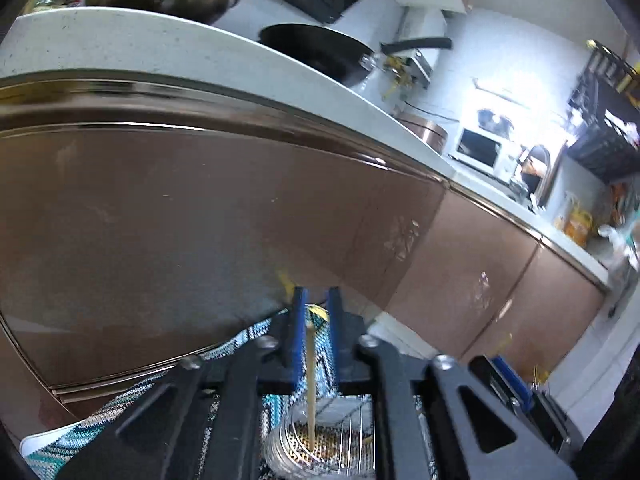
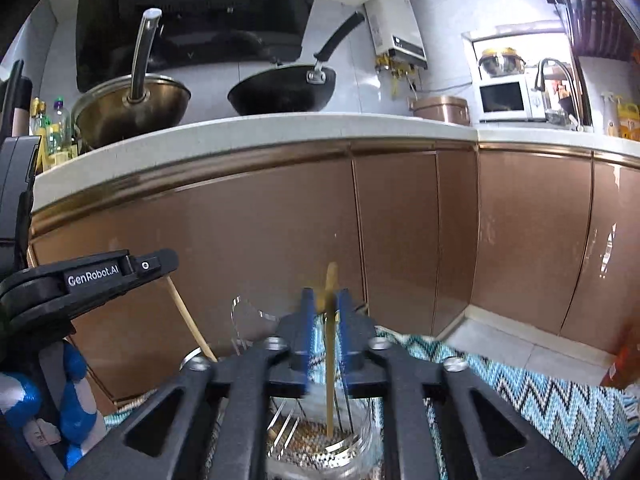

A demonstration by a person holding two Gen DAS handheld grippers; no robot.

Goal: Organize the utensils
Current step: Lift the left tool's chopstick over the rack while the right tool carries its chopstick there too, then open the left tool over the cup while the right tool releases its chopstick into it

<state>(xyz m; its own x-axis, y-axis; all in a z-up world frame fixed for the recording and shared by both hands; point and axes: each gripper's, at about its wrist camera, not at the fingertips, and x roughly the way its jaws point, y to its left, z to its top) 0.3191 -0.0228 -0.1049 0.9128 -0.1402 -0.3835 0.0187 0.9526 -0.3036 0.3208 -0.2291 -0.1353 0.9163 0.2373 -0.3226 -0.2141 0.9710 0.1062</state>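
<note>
Left gripper (image 1: 316, 312) fingers grasp a chopstick (image 1: 310, 380) over the glass jar (image 1: 288, 448); right gripper (image 2: 325, 312) fingers grasp another chopstick (image 2: 329, 372).

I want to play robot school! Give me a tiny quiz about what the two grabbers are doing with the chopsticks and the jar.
1. True or false: the left hand-held gripper has a wooden chopstick between its fingers, with the lower end in the glass jar.
2. What pattern is on the mat under the jar?
A. zigzag
B. polka dots
C. plain red
3. Fill in: up on the counter sit a steel wok and a ____ wok.

Key
1. True
2. A
3. black
</note>
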